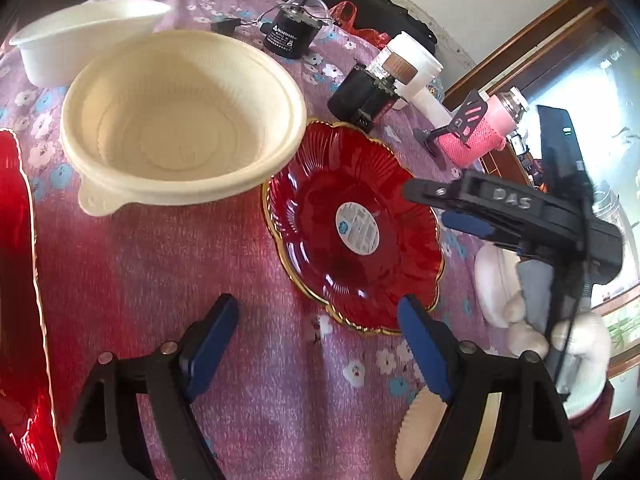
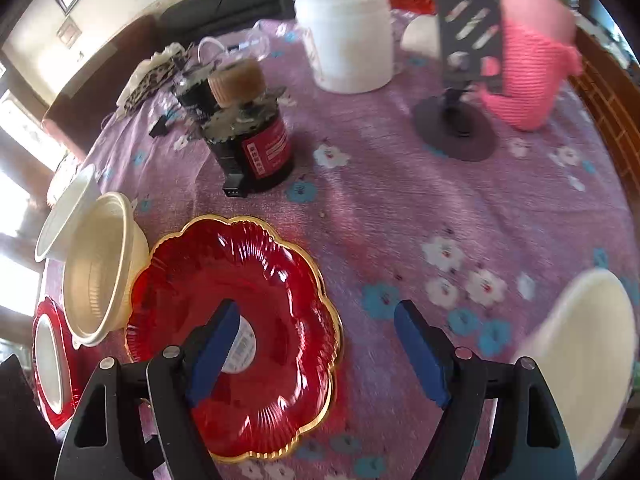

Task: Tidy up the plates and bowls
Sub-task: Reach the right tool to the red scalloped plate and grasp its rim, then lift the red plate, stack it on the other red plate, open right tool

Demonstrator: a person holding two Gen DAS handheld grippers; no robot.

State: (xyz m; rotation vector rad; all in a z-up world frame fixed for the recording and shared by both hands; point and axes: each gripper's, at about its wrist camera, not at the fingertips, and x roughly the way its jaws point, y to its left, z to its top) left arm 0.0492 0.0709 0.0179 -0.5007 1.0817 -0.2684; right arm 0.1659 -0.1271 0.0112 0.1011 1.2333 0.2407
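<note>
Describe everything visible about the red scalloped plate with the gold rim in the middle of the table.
The red translucent plate with a gold scalloped rim looks like ribbed glass or plastic, flower-shaped, with a round white label at its centre. It lies flat and empty on the purple floral tablecloth. The cream ribbed plastic bowl sits right beside it, its rim overlapping the plate's edge in the left wrist view. Neither gripper grips it.

Both wrist views angled down, close, sharing red plate [image 1: 352, 232]
</note>
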